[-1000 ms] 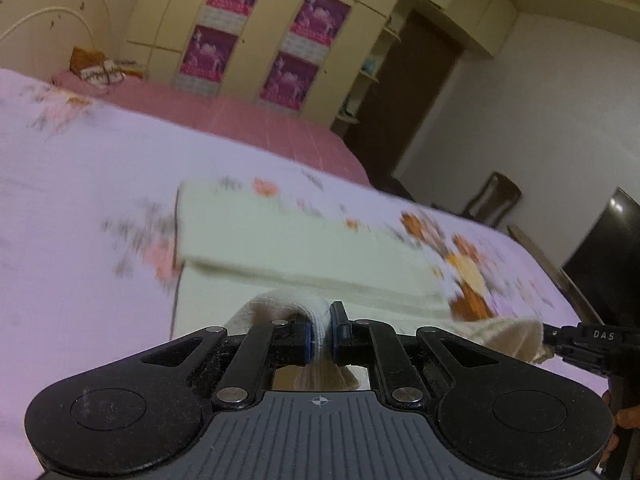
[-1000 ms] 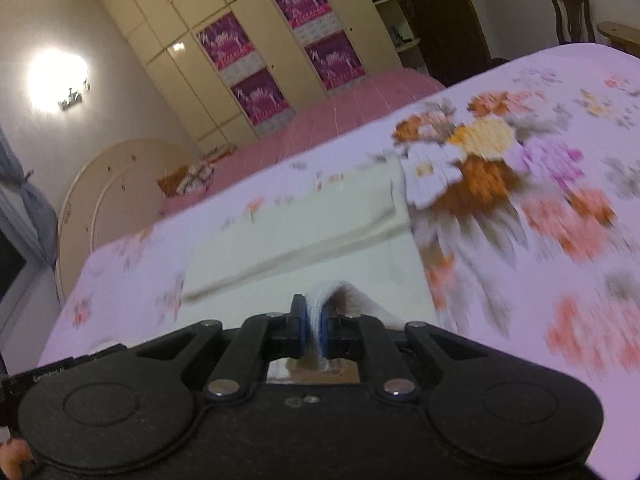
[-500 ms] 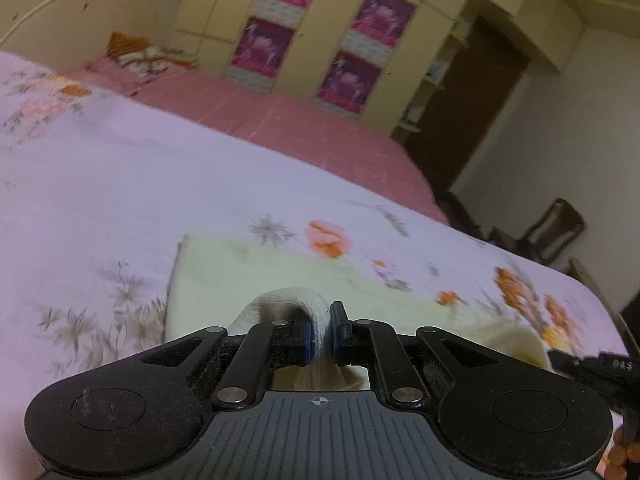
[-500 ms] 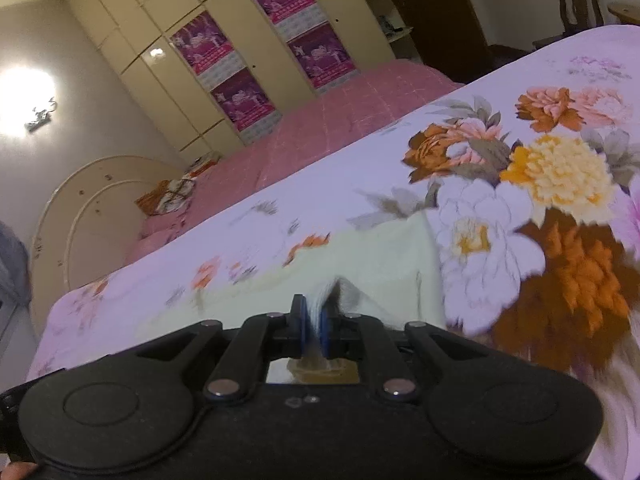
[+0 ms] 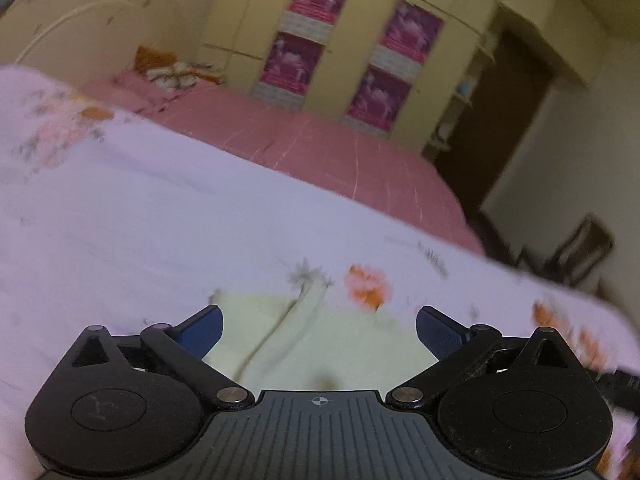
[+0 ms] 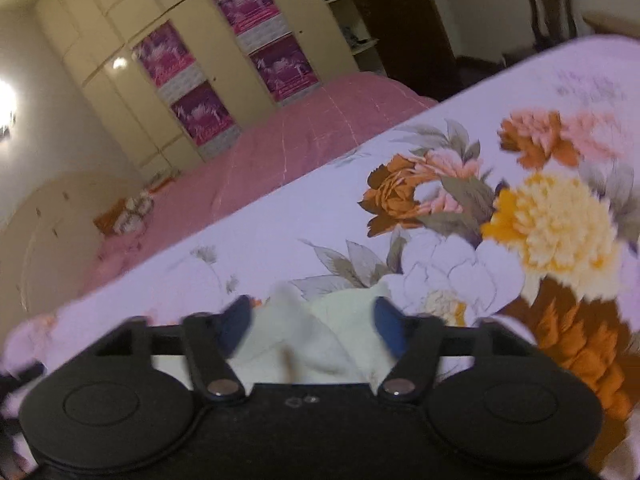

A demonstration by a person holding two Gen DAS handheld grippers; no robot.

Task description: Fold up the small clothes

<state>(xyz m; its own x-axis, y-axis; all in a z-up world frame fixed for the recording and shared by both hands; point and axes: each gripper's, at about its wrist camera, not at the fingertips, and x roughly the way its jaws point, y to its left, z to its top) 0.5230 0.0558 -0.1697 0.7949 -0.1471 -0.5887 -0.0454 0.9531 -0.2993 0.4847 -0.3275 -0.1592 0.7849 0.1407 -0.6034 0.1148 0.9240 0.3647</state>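
Cloth [image 5: 320, 340], pale cream, lies on a floral bedsheet [image 5: 140, 220], close in front of both tools. The left gripper [image 5: 319, 326] has its jaws spread wide, with nothing between them; the cloth sits on the bed beneath the gap. The right gripper [image 6: 314, 322] is also spread apart, a raised bit of cloth [image 6: 320, 328] standing loose between its jaws. Judging by the layered edge in the left view, at least one fold looks made, and the cloth appears released. Whether more folds are needed is unclear: the tool bodies hide most of the cloth, and both views are blurred.
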